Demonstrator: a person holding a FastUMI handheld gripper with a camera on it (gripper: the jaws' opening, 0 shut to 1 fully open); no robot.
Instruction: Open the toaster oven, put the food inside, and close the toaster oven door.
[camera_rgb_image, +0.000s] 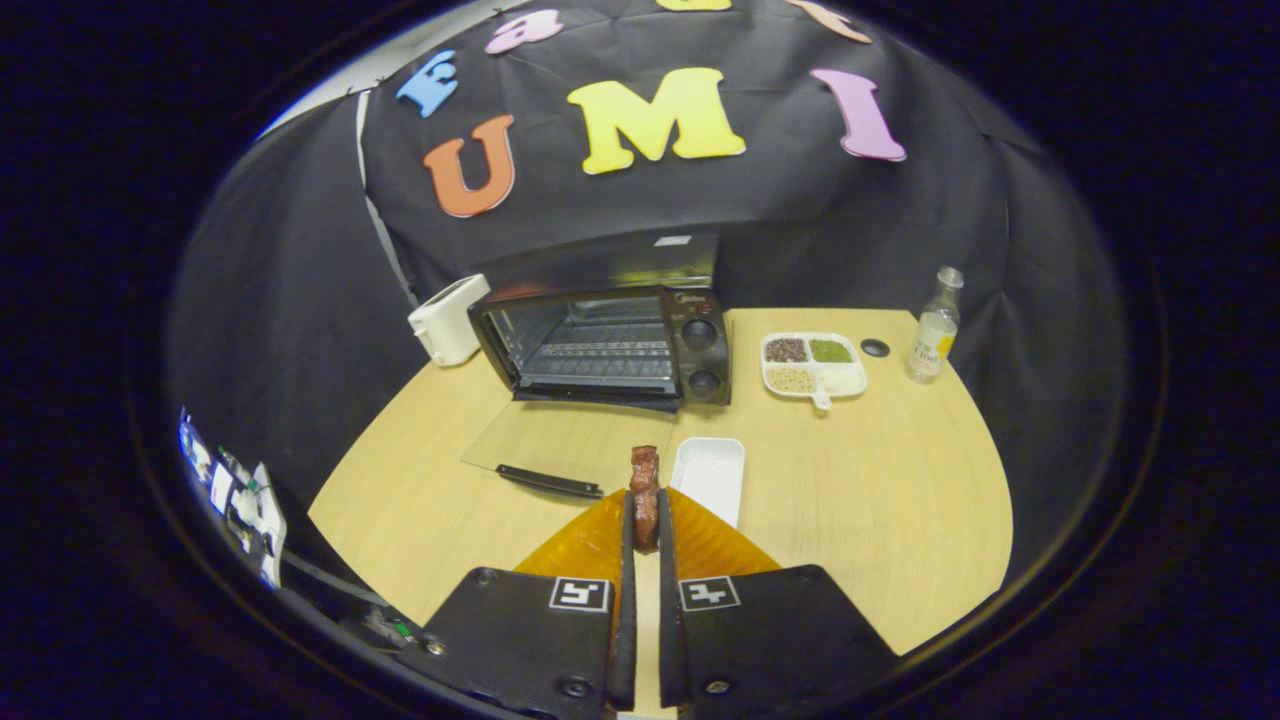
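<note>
A black toaster oven (610, 345) stands at the back of the wooden table (880, 490). Its glass door (560, 445) lies folded down flat toward me, with the dark handle (550, 482) at its near edge, and the wire rack inside is bare. My gripper (646, 520) is shut on a reddish-brown piece of food (645, 490), which sticks out upright past the fingertips. The food hangs above the table just in front of the open door's right corner.
An empty white tray (710, 475) lies just right of the held food. A white toaster (448, 320) stands left of the oven. Right of the oven sit a divided dish of grains (812, 365), a small dark disc (875, 348) and a clear bottle (933, 330).
</note>
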